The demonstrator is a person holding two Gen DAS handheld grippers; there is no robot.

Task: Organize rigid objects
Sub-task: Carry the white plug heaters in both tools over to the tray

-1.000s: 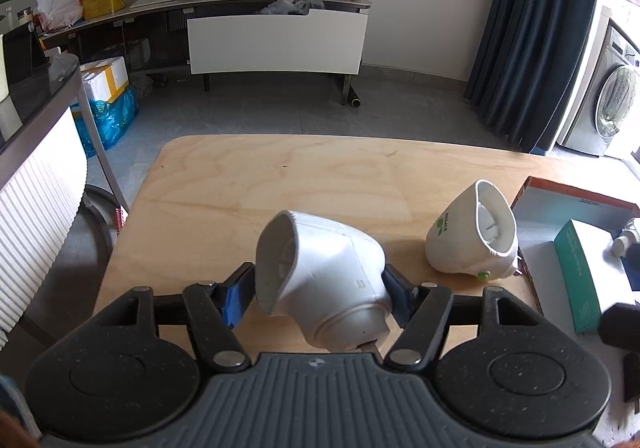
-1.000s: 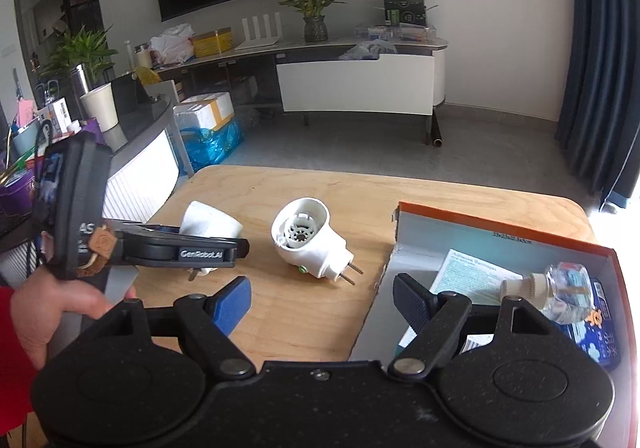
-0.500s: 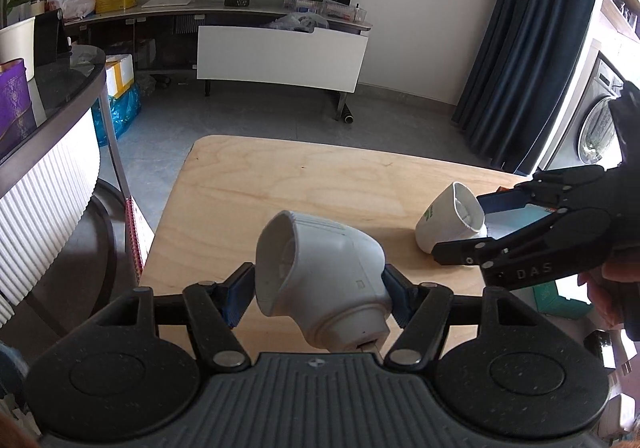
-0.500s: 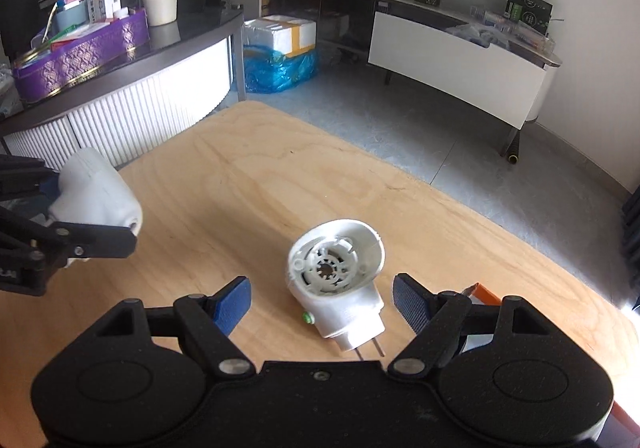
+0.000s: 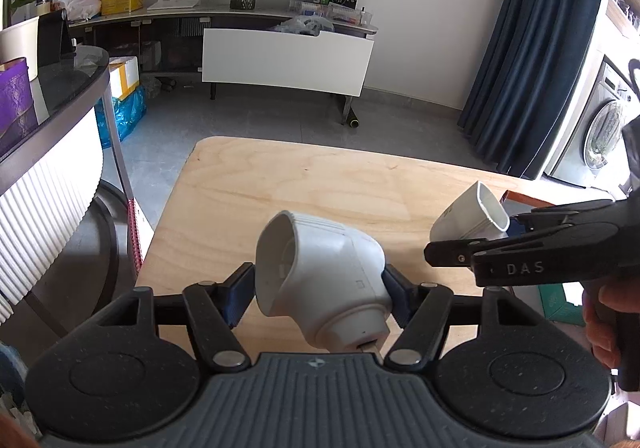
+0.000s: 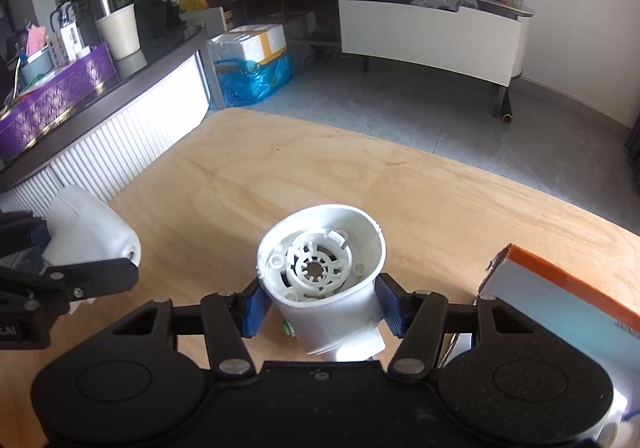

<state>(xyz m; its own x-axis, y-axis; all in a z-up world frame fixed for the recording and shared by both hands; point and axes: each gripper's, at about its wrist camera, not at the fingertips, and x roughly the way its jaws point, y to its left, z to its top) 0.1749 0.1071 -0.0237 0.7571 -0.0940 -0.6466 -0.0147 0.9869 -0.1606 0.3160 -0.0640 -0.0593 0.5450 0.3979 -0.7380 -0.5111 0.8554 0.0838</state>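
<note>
Left claw [image 5: 318, 288] clamps white plug-in vaporizer [image 5: 322, 280] above table [image 5: 304, 192]; right claw [image 6: 320, 304] clamps second vaporizer [image 6: 324, 288] by its sides, likely for orange-edged box [image 6: 568, 296].

The table [image 5: 304, 184] is pale plywood with visible grain and a smooth matt face. Both white plug-in vaporizer housings [image 5: 324, 280] [image 6: 324, 284] look like smooth plastic with a soft sheen. The left gripper [image 5: 320, 288] and right gripper [image 6: 318, 302] have matt black, finely speckled plastic bodies, blue pads [image 6: 252, 306] and shiny metal rivets. The box [image 6: 560, 304] is printed cardboard with a rough torn edge.
</note>
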